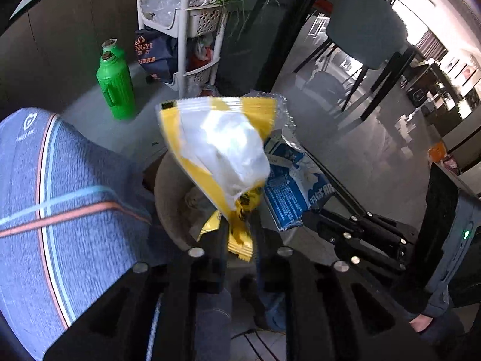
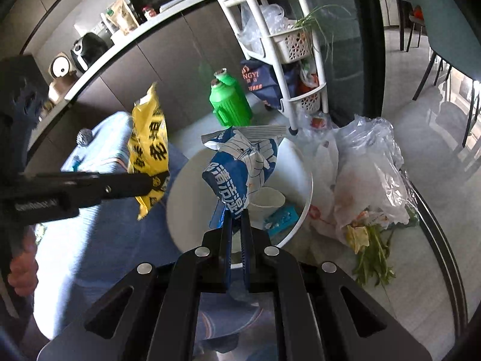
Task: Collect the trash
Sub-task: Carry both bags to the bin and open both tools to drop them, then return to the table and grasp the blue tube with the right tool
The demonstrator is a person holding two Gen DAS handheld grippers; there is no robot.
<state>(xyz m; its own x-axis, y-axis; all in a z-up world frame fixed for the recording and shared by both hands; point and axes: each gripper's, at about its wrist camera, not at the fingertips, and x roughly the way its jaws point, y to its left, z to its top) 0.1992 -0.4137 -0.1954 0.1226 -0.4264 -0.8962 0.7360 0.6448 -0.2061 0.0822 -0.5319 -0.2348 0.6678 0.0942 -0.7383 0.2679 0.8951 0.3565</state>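
My left gripper (image 1: 239, 225) is shut on a yellow and white snack wrapper (image 1: 216, 147) and holds it up in the air. It also shows in the right wrist view (image 2: 148, 144), pinched by the left gripper (image 2: 154, 182). My right gripper (image 2: 236, 215) is shut on a blue and white wrapper (image 2: 240, 165) and holds it above a white round bin (image 2: 180, 198). The bin holds a paper cup (image 2: 267, 201) and a teal scrap (image 2: 281, 218). The blue wrapper (image 1: 291, 186) and right gripper (image 1: 303, 218) show in the left wrist view.
A clear plastic bag (image 2: 366, 177) with green stalks (image 2: 375, 255) lies right of the bin. A green thermos (image 2: 228, 102) and a white basket rack (image 2: 288, 45) stand behind. A blue striped cushion (image 1: 60, 195) is at left. A chair (image 1: 366, 30) stands far right.
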